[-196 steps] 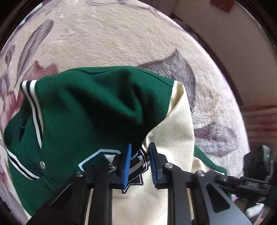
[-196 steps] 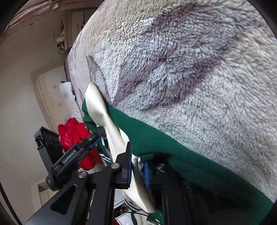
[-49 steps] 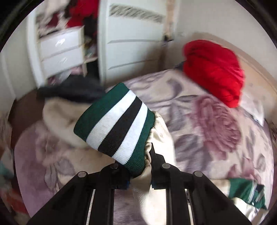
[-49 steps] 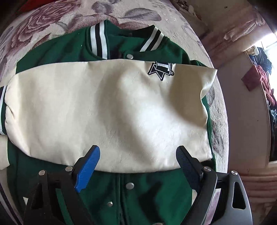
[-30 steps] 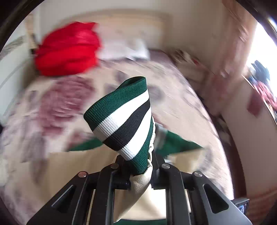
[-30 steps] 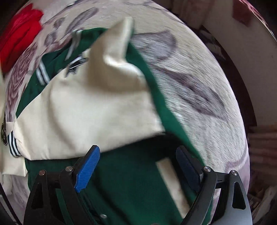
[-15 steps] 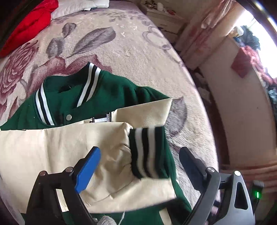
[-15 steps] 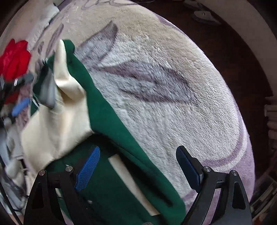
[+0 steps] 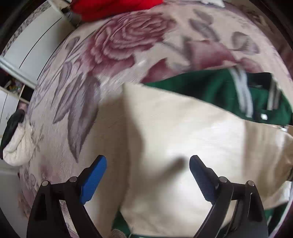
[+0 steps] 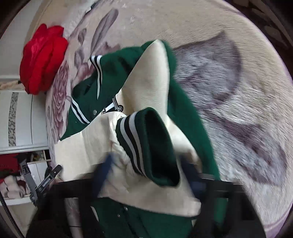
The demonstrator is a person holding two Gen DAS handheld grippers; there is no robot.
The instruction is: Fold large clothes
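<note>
Cream leather sleeve (image 9: pixel 183 146) fills most of the left wrist view, lying flat on the bed's flowered blanket (image 9: pixel 113 55) just ahead of the left hand-held gripper (image 9: pixel 148 165), whose blue-padded fingers (image 9: pixel 93 175) stand wide apart with nothing between them. Beyond the sleeve and off to that gripper's right shows the green body of the jacket (image 9: pixel 210 86) with its striped collar (image 9: pixel 243 95), blurred. A red bundle (image 9: pixel 113 7) sits at the far end of the bed, and a cream and black garment (image 9: pixel 14 142) hangs at the blanket's edge to the gripper's left. In the right wrist view the jacket (image 10: pixel 183 102) lies on the blanket (image 10: pixel 247 91) with both cream sleeves folded across its front; the striped cuff (image 10: pixel 146 142) of one sleeve lies directly ahead of the right hand-held gripper (image 10: pixel 148 170). That gripper's fingers (image 10: pixel 102 172) are smeared by motion but stand spread, one on each side of the cuff, gripping nothing. The red bundle (image 10: pixel 42 58) rests far ahead to the left, beside a white wardrobe (image 10: pixel 20 119).
</note>
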